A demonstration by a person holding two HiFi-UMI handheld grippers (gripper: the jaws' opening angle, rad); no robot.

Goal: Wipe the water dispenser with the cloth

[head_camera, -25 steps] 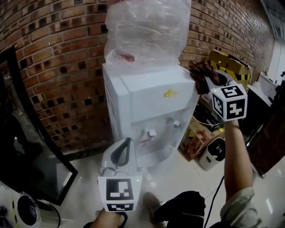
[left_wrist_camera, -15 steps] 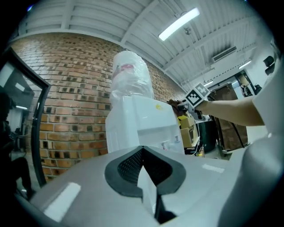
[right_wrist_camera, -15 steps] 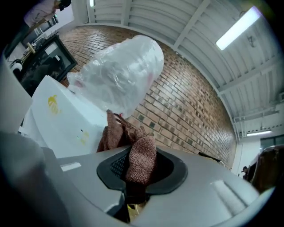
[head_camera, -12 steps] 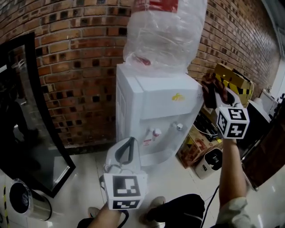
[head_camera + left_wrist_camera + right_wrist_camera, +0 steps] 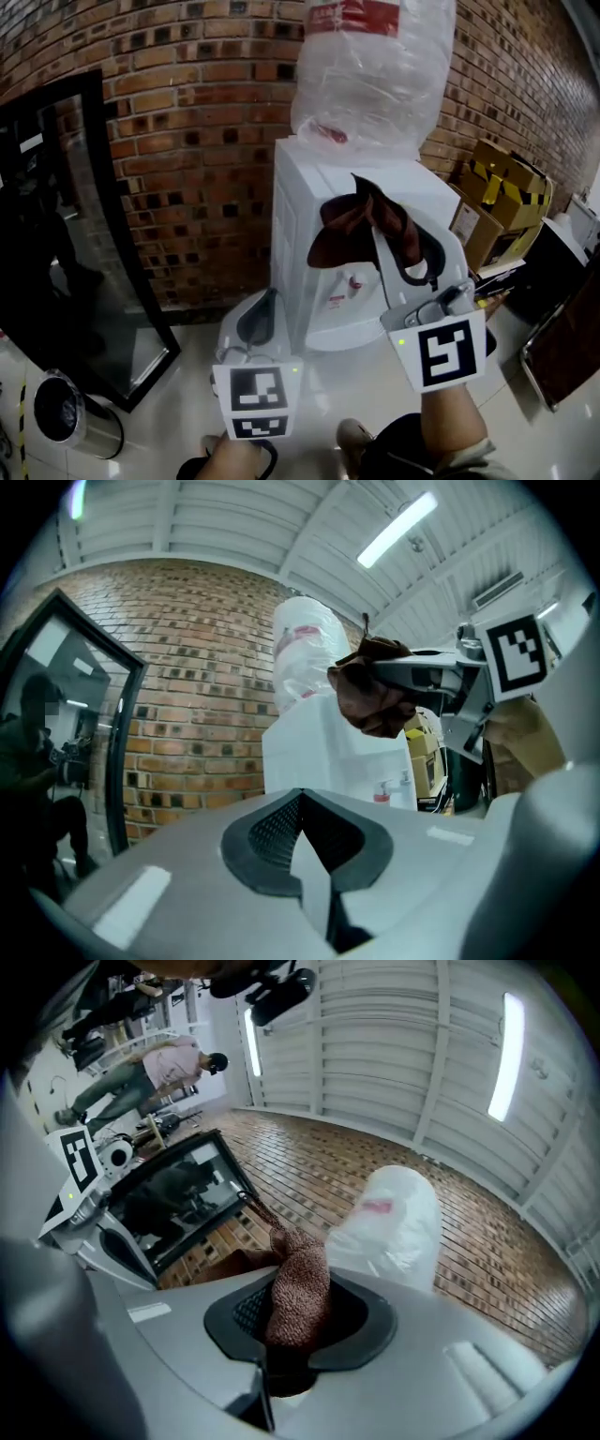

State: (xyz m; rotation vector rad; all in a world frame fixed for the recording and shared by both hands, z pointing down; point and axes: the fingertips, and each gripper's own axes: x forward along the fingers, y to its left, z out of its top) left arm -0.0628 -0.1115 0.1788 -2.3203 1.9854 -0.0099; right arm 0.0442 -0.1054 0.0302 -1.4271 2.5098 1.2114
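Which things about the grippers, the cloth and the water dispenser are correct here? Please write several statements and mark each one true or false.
1. The right gripper grips a brown cloth. True.
2. The left gripper holds a sponge. False: its jaws are together with nothing between them.
3. A bottle wrapped in clear plastic stands on top of the water dispenser. True.
4. The dispenser stands against a white tiled wall. False: behind it is a brick wall.
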